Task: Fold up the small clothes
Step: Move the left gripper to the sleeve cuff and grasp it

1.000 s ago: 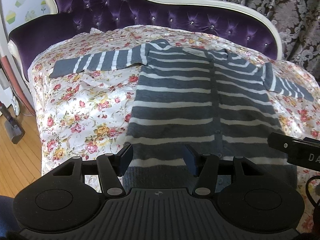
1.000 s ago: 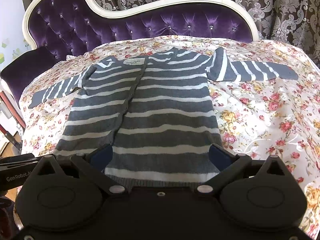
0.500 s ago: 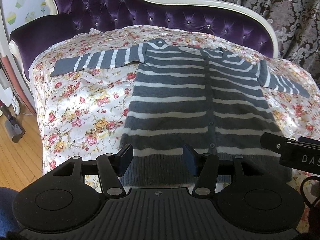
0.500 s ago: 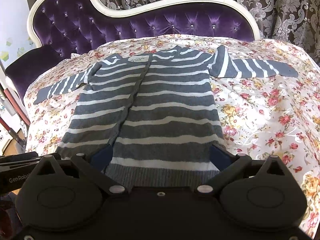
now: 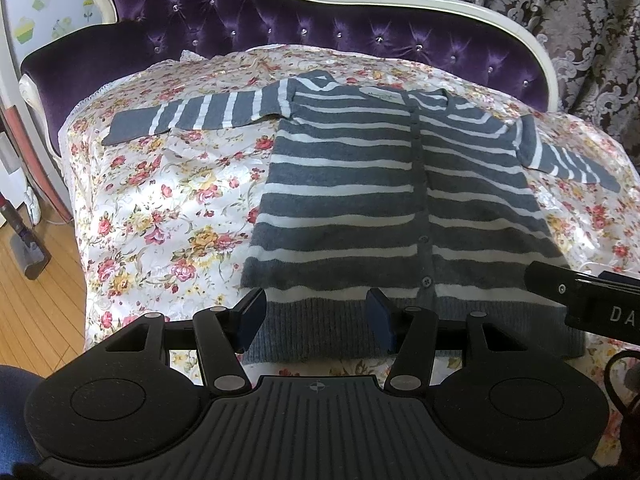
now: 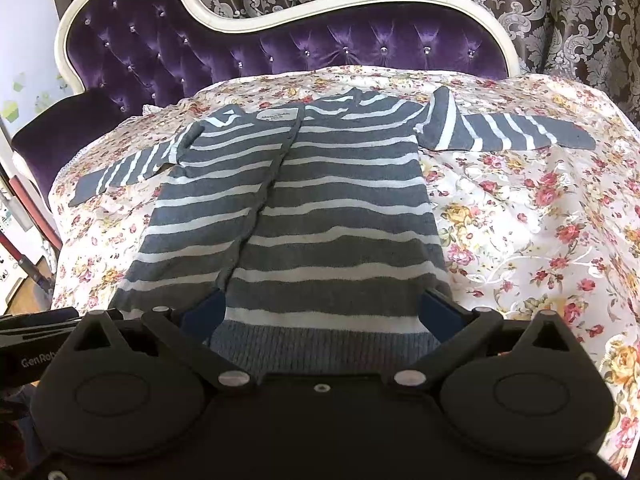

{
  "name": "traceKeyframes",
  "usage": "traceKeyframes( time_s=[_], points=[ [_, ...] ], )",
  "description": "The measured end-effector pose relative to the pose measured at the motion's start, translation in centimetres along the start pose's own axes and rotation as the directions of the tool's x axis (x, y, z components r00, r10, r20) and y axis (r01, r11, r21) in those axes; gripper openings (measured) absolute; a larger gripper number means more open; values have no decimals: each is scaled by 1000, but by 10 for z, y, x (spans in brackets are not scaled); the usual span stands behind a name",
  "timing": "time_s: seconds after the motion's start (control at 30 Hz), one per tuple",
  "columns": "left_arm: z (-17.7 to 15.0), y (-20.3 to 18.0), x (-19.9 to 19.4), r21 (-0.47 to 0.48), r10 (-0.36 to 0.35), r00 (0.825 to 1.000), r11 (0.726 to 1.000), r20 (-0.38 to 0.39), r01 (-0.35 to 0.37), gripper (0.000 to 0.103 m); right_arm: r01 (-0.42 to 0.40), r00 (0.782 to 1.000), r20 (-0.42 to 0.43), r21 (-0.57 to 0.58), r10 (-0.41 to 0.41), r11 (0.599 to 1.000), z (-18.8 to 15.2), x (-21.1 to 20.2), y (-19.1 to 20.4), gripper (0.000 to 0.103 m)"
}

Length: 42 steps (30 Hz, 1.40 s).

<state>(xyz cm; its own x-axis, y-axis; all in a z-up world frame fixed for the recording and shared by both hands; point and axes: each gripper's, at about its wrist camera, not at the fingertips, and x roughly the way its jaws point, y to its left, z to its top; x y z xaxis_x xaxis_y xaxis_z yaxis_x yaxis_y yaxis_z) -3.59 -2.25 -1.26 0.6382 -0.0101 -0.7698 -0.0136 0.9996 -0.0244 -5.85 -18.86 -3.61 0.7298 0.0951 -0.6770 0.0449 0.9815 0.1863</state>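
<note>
A small grey cardigan with white stripes (image 5: 384,192) lies flat and buttoned on a floral cloth, both sleeves spread out sideways. It also shows in the right wrist view (image 6: 304,216). My left gripper (image 5: 316,316) is open and empty, just in front of the left half of the ribbed hem. My right gripper (image 6: 320,314) is open wide and empty, in front of the right half of the hem. The right gripper's body also shows at the right edge of the left wrist view (image 5: 584,300).
The floral cloth (image 5: 160,208) covers a purple tufted sofa (image 6: 320,52) with a white frame. Patterned curtains (image 6: 560,8) hang behind. Wooden floor (image 5: 36,312) and a vacuum head (image 5: 28,256) lie to the left.
Both grippers have drawn back toward me from the cardigan, so its ribbed hem now shows in front of the fingers. The cardigan has not moved. Both jaws stay open.
</note>
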Motion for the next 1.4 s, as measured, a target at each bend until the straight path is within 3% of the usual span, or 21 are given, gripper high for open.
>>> traceKeyframes(
  time_s=[0.5, 0.67, 0.83, 1.0, 1.13, 1.33, 1.4],
  points=[
    [-2, 1, 4, -4, -17, 1000, 1000, 0, 17, 53, -10, 1000, 2, -3, 10, 1000, 0, 3, 3, 102],
    [3, 5, 6, 15, -50, 999, 999, 17, 50, 53, -2, 998, 64, -15, 3, 1000, 4, 1, 5, 102],
    [24, 20, 4, 3, -49, 995, 999, 92, 49, 53, -50, 992, 117, -3, 50, 999, 24, 2, 6, 102],
    [54, 48, 10, -50, -54, 979, 997, 196, 65, 53, -188, 974, 133, 22, 184, 982, 49, 16, 3, 102],
    [84, 82, 33, -132, -19, 983, 990, 182, 44, 53, -220, 962, 163, 0, 217, 975, 68, 35, 8, 102],
    [117, 151, 75, -254, -5, 991, 966, 131, 38, 53, -211, 969, 121, -41, 214, 977, 97, 80, 14, 102],
    [126, 172, 91, -282, 23, 993, 959, 118, 11, 53, -202, 972, 109, -55, 207, 978, 103, 93, 14, 96]
  ],
)
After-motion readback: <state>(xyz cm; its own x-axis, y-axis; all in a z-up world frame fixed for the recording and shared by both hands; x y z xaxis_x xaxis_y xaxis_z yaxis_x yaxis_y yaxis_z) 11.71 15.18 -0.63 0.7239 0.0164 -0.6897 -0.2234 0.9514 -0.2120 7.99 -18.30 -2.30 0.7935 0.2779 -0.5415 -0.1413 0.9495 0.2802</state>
